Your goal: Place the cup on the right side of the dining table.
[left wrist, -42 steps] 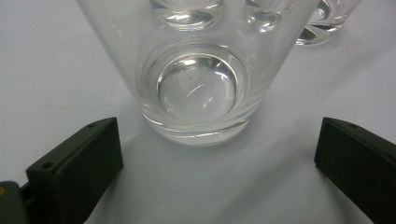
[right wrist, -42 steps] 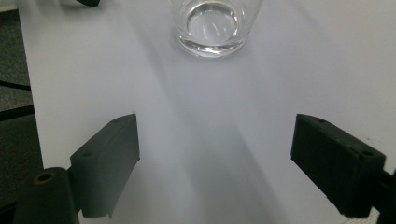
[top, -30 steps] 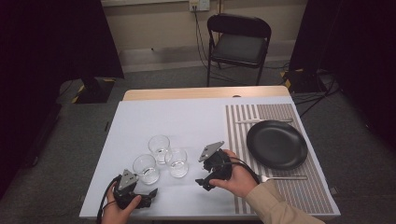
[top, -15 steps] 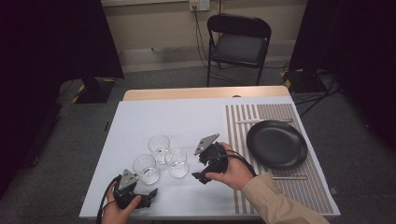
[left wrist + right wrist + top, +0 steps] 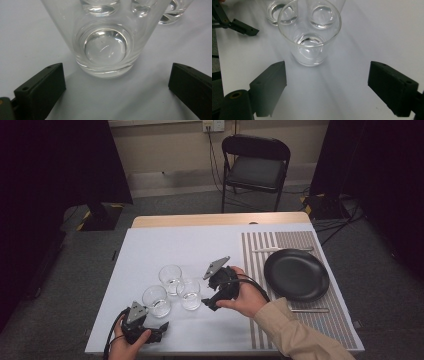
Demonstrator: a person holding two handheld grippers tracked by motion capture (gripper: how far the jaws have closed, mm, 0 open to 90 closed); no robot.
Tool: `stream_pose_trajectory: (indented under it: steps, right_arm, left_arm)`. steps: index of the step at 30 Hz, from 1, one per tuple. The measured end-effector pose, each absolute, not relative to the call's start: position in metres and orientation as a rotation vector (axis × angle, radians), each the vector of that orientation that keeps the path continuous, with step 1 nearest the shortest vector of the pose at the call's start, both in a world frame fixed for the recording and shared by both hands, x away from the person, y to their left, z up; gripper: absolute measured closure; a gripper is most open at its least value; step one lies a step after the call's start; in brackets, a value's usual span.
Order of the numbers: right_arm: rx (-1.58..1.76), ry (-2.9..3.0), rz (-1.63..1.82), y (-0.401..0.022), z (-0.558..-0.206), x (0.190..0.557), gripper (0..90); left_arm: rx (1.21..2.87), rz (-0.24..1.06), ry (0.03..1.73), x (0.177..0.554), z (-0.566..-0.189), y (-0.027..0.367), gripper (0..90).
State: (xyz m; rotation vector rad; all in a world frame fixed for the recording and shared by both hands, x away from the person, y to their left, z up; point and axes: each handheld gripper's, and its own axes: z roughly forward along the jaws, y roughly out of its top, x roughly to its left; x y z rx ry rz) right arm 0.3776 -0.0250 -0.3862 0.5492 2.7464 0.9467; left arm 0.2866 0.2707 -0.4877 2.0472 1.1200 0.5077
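So right gripper (image 5: pixel 216 292) has moved in over the last second: it was back by the mat edge, now it sits just beside the nearest glass (image 5: pixel 191 293), jaws spread wide and nothing between them. In the right gripper view that glass (image 5: pixel 309 32) stands upright just ahead of the open jaws, centred on the gap, not yet inside it. The hand (image 5: pixel 246 296) has tipped the tool down toward the table.

Left gripper (image 5: pixel 145 329) hasn't shifted: parked near the front edge of the table (image 5: pixel 150 245), jaws also spread, empty. Its own view has the front-left glass (image 5: pixel 106 37) upright straight ahead, base just past the jaw tips, no contact.

Three glasses total, clustered left of centre on the white table, close together, the third glass (image 5: pixel 171 279) at the back. All look empty.

Further out: striped mat (image 5: pixel 260 265) on the right with a black plate (image 5: pixel 296 275), cutlery beside it. Chair (image 5: pixel 255 165) beyond the table.

My read: both tools are lined up for a grab, right one closing in first. Next step is a short push forward then squeeze. Risk: the glasses are tight together, so a wide jaw may bump a neighbour.
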Motion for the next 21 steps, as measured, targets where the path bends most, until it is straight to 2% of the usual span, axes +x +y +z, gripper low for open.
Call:
stream_pose_trajectory:
  steps: [21]
  right_arm:
    - [0.597, 2.741, 0.925, -0.003, -0.374, 0.400, 15.1]
  left_arm:
    - [2.039, 0.503, 1.124, 0.287, -0.488, 0.270, 0.1]
